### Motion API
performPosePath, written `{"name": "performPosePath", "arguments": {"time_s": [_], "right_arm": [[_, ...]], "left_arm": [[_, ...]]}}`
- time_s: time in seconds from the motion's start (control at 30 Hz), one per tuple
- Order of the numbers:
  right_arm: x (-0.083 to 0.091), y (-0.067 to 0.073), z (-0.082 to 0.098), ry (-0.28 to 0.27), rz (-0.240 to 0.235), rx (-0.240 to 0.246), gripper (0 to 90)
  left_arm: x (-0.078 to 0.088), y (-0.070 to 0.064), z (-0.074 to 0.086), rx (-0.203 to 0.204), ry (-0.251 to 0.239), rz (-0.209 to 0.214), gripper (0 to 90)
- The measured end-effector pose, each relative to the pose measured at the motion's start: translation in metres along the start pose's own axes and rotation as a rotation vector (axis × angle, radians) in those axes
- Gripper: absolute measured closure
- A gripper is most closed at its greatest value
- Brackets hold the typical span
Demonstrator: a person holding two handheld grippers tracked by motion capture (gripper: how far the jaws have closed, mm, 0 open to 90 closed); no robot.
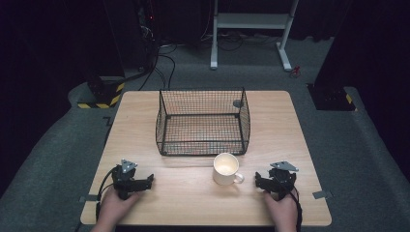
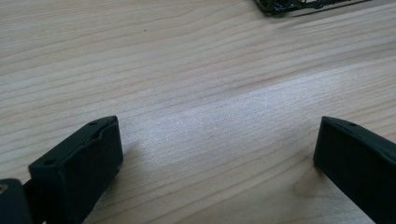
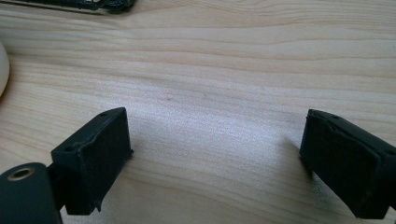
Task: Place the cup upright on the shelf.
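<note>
- The left gripper (image 1: 145, 181) rests low on the wooden table (image 1: 145, 111) near its front edge, held in the person's left hand (image 1: 113, 208); its jaws stand wide apart with bare wood between them, as the left gripper view confirms.
- The right gripper (image 1: 261, 182) sits likewise at the front right, in the right hand (image 1: 282, 210), released, jaws spread and gripping nothing; in the right gripper view only table grain lies between them.
- The cream mug (image 1: 226, 168) stands upright between the two grippers, much nearer the right one, just beside its jaw tips and a little farther from the person than they are. Nothing touches it.
- Its long axis runs straight up, mouth open to the ceiling; the handle (image 1: 238, 179) sticks out sideways and slightly toward the person, pointing at the right gripper.
- In the right gripper view a curved sliver of the mug (image 3: 2, 70) shows at the left edge, clear of the jaws.
- The black wire basket (image 1: 203, 123) stands just beyond the mug, forward of both grippers, open side up, its front wall close to the mug's rim; whether they touch I cannot tell.
</note>
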State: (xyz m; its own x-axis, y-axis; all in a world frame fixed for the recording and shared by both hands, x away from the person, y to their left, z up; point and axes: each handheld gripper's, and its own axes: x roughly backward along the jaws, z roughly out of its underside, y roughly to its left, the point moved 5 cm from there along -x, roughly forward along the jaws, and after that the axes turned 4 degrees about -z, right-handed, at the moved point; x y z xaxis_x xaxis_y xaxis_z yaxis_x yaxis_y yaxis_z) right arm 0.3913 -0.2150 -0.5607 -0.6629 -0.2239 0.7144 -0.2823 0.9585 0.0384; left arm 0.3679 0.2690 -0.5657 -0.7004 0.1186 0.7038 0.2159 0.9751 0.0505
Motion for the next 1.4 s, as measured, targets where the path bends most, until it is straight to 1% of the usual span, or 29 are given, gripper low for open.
{"name": "performPosePath", "arguments": {"time_s": [0.77, 0.87, 0.9, 1.03, 1.07, 1.2, 1.4], "right_arm": [[0.0005, -0.0002, 0.0004, -0.001, -0.004, 0.01, 8.3], [0.0005, -0.0001, 0.0003, -0.003, -0.004, 0.007, 8.9], [0.0009, 0.0001, 0.0004, -0.004, -0.003, 0.0, 9.2], [0.0023, 0.0003, -0.0003, -0.011, -0.009, 0.02, 9.4], [0.0033, 0.0008, -0.0005, -0.012, -0.011, 0.016, 9.4], [0.0051, -0.0003, -0.0011, -0.023, -0.023, 0.031, 9.7], [0.0088, -0.0009, -0.0012, -0.03, -0.038, 0.031, 9.9]], "left_arm": [[0.0, -0.0002, -0.0001, -0.001, -0.002, 0.003, 1.6], [0.0, -0.0002, -0.0001, -0.001, -0.002, 0.003, 1.6], [0.0, -0.0002, -0.0001, -0.001, -0.002, 0.003, 1.6], [0.0, -0.0002, -0.0001, -0.001, -0.002, 0.003, 1.6], [0.0, -0.0002, -0.0001, -0.001, -0.002, 0.003, 1.6], [-0.0001, -0.0002, -0.0001, -0.001, -0.002, 0.003, 1.6], [0.0, 0.0, -0.0001, -0.003, -0.002, 0.002, 1.6]]}}
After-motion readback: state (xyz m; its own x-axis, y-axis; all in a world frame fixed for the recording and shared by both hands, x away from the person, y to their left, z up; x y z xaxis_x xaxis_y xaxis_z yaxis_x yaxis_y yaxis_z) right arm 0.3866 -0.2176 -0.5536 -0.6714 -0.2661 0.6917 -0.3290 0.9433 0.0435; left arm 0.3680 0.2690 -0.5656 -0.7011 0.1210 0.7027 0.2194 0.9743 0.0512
